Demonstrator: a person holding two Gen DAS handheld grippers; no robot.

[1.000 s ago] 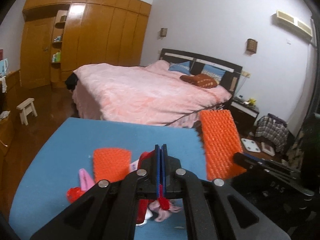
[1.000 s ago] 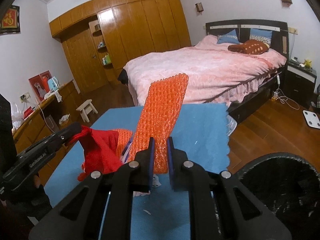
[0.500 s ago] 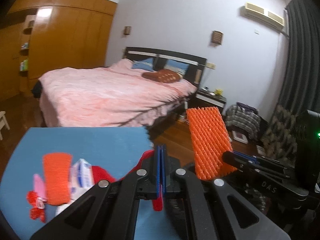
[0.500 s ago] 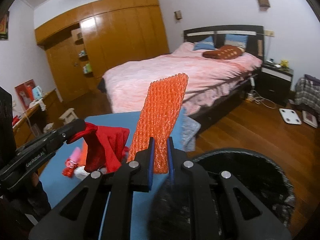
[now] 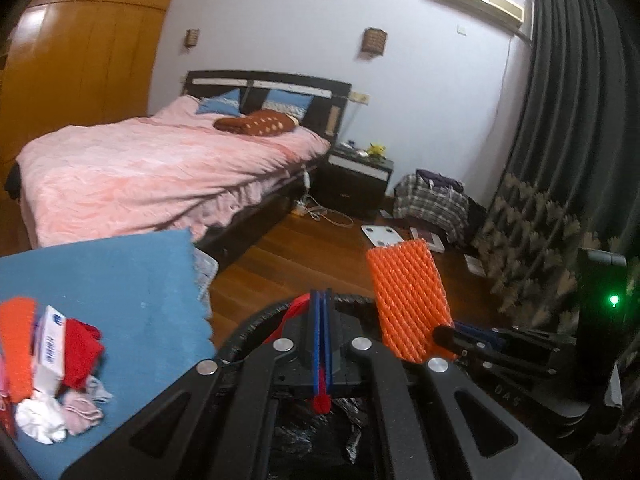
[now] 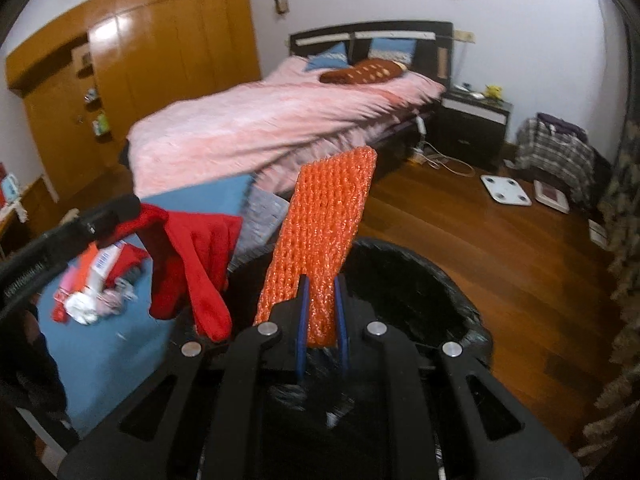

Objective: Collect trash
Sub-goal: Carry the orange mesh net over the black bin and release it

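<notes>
— Trash first: where is it?

— Two pieces are in the air. The right hand-held gripper (image 6: 320, 322) has its jaws narrowed on the lower end of an orange foam net (image 6: 324, 248), which stands up tilted from the pads. The left hand-held gripper (image 5: 322, 340) is pinched fully together on a red cloth (image 6: 192, 264); from its own camera only a red strip shows above and below the blue pads, while the right wrist view shows the cloth hanging limp from the tips.

— And what lies under them?

— A black trash bin (image 6: 448, 296) lined with a dark bag. Both grippers hang over its opening, and the cloth's lower edge dangles at the bin's left rim.

— Is there more trash?

— Yes, a heap on the blue worktop (image 5: 120, 280) to the left: another orange net (image 5: 16, 344), a white box with blue print (image 5: 50, 344), something red, and crumpled white and pink bits. They lie touching one another near the worktop's left edge.

— Farther out?

— A wooden floor, a bed with a pink cover (image 5: 152, 168), a dark nightstand (image 5: 356, 184), a white scale (image 5: 382, 235) on the floor, and a wooden wardrobe (image 6: 168, 60).
</notes>
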